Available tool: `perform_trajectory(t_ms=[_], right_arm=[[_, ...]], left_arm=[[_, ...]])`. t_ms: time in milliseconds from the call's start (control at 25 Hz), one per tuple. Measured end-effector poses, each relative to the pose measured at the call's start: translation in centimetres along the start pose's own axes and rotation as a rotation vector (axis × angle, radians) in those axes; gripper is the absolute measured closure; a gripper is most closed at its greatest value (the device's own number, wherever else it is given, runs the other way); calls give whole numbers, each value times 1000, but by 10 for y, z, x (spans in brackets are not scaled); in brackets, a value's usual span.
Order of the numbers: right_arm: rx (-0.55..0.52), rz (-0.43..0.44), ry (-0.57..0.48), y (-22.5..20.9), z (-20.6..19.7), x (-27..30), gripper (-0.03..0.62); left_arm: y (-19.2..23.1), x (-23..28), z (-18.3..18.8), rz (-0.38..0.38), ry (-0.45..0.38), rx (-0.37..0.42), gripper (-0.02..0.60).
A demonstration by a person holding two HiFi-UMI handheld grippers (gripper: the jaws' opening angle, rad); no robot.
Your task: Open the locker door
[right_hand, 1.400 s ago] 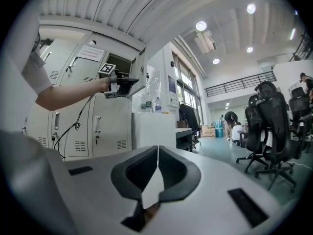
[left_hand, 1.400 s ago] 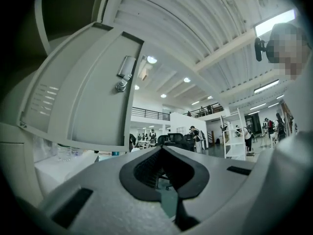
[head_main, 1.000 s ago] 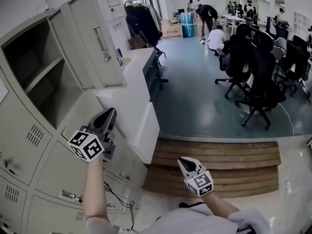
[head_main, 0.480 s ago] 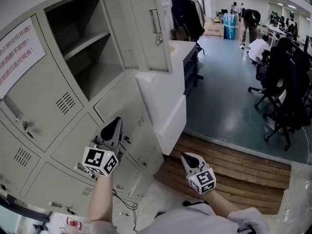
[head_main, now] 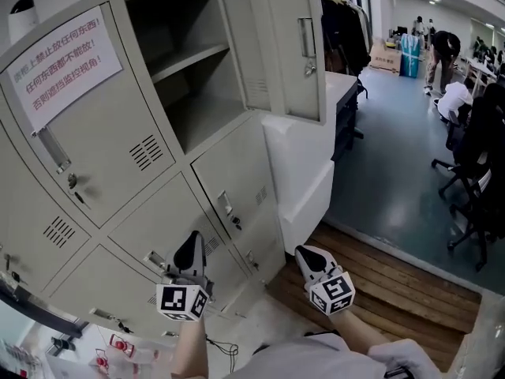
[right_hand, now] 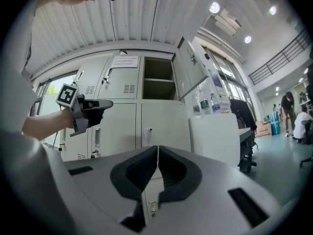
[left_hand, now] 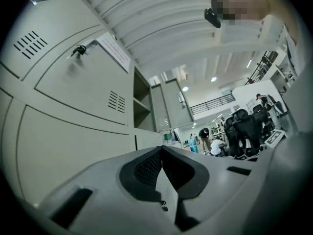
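Head view shows the locker door [head_main: 288, 50] swung wide from the top row of the bank, so I judge the opening itself done. All I can see left is to take my hands clear, unless a wider swing is wanted. The door hangs at the right side of its compartment [head_main: 197, 109], whose shelf [head_main: 193, 58] is bare as far as I can see. Its hinged edge sits against the cabinet and its free edge, the one with the handle [head_main: 307, 38], points out from the cabinet front toward the room. Its long axis is upright, though the steep camera leans it in the picture. The neighbouring door to the left is closed and carries a notice [head_main: 67, 61]; a white bench [head_main: 304, 172] stands just below the open door. Well beneath all this, the left tool [head_main: 190, 247] is near the lower doors [head_main: 158, 219], touching nothing that I can make out. The left gripper view shows its jaws tip to tip and empty. The right tool [head_main: 308, 257] is over the wooden step [head_main: 394, 279], its jaws likewise pressed together on nothing in the right gripper view.
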State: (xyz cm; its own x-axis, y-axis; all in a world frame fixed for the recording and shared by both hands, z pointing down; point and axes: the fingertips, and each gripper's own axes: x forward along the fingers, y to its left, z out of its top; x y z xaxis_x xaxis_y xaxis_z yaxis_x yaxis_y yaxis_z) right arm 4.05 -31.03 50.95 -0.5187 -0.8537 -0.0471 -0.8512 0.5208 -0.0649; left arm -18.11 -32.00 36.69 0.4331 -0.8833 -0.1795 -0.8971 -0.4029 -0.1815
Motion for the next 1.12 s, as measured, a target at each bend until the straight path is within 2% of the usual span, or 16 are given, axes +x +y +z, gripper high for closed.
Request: perform_trajectory(t_ms=[200,440,840,1120], right_arm=[[-14,17,6,9,0,16,579],[-35,36,23,19,-2,30,579],[-51,22,4,25,2,43,580],[-46,19,9,25,0,45,580]], left_arm=[[14,-23,-38,78,43,-30,572],[12,-42,-83,114,92,-83,572],[20,-53,-96,145,103,-120,572],[21,-50,-92,142,102,-109,572]])
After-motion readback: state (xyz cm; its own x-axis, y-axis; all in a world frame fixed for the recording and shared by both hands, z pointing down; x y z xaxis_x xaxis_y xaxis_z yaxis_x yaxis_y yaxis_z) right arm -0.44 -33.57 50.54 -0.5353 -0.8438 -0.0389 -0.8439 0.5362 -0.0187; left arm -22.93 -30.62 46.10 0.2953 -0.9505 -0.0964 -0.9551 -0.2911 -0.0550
